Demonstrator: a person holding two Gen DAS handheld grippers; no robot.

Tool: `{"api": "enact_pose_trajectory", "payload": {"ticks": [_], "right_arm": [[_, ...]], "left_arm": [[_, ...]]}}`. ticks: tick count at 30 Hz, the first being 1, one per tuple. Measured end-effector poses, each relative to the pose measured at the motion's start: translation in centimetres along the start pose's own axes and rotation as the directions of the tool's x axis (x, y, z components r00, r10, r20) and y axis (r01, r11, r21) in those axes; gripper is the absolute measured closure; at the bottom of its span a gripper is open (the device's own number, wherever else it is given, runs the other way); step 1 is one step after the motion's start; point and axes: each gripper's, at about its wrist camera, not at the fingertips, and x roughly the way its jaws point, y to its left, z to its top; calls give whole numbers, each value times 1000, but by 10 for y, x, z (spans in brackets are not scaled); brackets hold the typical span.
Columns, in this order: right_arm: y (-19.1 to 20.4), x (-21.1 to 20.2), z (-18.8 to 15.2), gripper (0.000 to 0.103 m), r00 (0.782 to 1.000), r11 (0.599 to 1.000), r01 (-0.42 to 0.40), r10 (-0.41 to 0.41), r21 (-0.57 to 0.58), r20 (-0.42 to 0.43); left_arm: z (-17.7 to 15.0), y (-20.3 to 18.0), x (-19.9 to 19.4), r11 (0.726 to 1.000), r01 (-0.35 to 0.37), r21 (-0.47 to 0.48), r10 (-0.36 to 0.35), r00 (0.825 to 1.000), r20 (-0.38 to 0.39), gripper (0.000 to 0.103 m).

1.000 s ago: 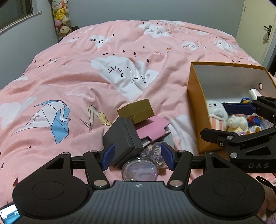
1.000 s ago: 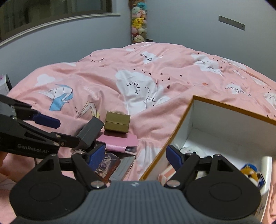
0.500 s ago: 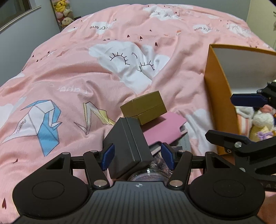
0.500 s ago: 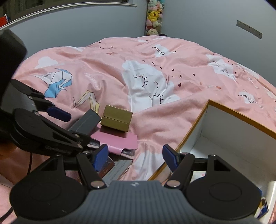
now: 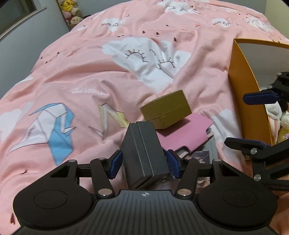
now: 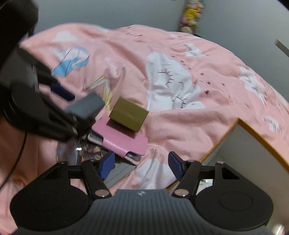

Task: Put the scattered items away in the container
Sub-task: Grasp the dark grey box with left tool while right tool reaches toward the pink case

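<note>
My left gripper (image 5: 143, 164) is open, its jaws either side of a dark grey box (image 5: 144, 151) that stands tilted on the pile; small gaps show at both pads. A gold box (image 5: 166, 110) sits on a pink case (image 5: 186, 133). In the right wrist view the grey box (image 6: 84, 106), gold box (image 6: 129, 113) and pink case (image 6: 124, 141) lie ahead. My right gripper (image 6: 140, 167) is open and empty, above the bedding between the pile and the orange container (image 6: 261, 141). The container (image 5: 245, 101) holds plush toys (image 5: 278, 115).
Cards, a grey booklet (image 6: 119, 173) and a clear round glittery item (image 6: 72, 151) lie under the pile on the pink duvet (image 5: 90, 72). Plush toys (image 5: 72, 14) hang in the far corner. The right gripper shows at the right of the left wrist view (image 5: 260, 119).
My left gripper has moved forward so the grey box now sits between its jaws. My right gripper has swung left, from over the container toward the pile.
</note>
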Motion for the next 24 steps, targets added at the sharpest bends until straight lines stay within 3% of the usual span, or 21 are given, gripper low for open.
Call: {"api": "enact_pose_trajectory", "payload": {"ticks": [6, 12, 19, 24], "right_arm": [[13, 16, 4, 48, 998, 961, -16, -3, -276, -70], [24, 35, 2, 52, 990, 841, -47, -32, -538, -135], [38, 54, 2, 52, 981, 708, -129, -12, -695, -194], [44, 67, 5, 53, 979, 686, -144, -7, -713, -205]], "left_arm": [[-5, 17, 0, 998, -37, -54, 36, 999, -12, 51], [-9, 26, 1, 993, 16, -116, -16, 1000, -1, 56], [-13, 28, 8, 989, 35, -144, -37, 999, -5, 56], [-14, 28, 11, 988, 37, -148, -38, 999, -4, 57]]}}
